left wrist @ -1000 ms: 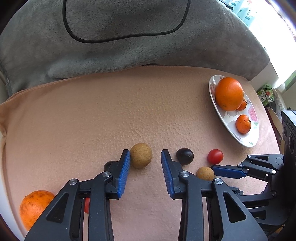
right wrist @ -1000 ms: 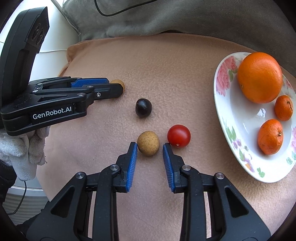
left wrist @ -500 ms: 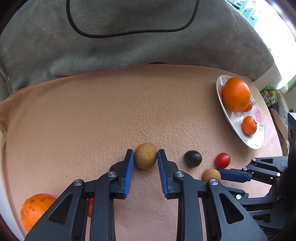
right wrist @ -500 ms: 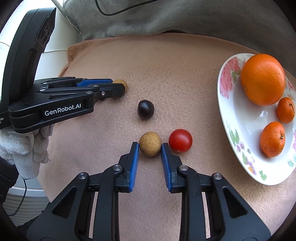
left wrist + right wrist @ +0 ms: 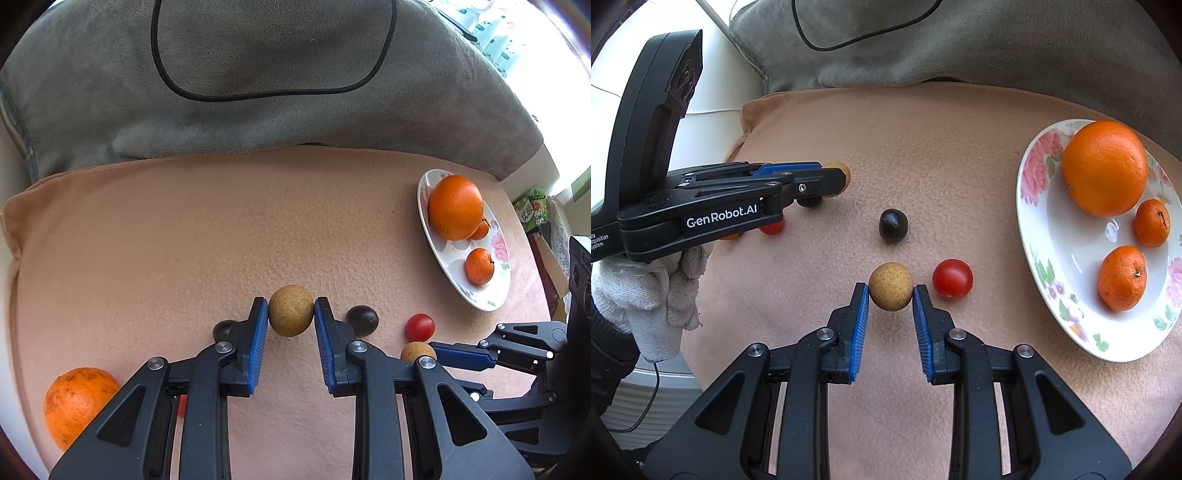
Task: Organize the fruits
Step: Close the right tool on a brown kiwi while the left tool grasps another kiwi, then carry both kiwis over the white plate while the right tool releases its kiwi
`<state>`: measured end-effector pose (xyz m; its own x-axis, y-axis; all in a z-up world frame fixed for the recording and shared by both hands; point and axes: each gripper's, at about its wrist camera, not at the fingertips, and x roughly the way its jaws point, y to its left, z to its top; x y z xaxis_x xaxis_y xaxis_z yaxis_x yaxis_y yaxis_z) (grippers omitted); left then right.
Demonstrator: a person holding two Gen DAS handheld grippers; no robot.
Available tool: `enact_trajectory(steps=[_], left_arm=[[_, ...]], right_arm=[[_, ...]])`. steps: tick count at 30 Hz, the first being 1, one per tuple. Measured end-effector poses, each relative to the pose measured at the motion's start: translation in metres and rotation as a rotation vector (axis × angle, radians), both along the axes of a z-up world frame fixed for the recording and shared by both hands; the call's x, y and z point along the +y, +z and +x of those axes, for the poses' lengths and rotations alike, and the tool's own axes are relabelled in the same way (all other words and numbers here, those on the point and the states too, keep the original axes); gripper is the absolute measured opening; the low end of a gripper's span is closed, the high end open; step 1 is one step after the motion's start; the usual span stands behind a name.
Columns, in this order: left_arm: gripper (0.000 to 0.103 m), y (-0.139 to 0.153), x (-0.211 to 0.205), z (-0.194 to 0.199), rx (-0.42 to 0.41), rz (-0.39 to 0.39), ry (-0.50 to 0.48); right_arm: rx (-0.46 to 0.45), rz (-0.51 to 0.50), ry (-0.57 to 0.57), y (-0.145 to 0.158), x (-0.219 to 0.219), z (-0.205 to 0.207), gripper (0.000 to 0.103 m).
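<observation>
Jaws of the left gripper (image 5: 291, 314) and right gripper (image 5: 891, 291) each squeeze a small round tan fruit (image 5: 290, 310) (image 5: 890, 286), light and hard but likely to roll, by its sides, left of the flowered white plate (image 5: 1052, 280).
</observation>
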<state>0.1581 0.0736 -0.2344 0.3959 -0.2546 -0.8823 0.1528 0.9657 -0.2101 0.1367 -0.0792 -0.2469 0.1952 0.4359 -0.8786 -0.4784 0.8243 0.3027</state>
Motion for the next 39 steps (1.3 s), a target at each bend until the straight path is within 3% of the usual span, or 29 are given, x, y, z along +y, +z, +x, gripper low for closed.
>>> enact_trajectory(steps=[18,39], left_arm=[[0.024,0.032,-0.007,-0.004,-0.019,-0.046,0.012],[0.024,0.045,-0.086,0.001,-0.038,-0.069,-0.06]], right_arm=[[-0.026,0.018,-0.039,0.033,-0.055,0.007,0.026],[-0.057,-0.004,-0.137,0.049,-0.131,0.019,0.026]])
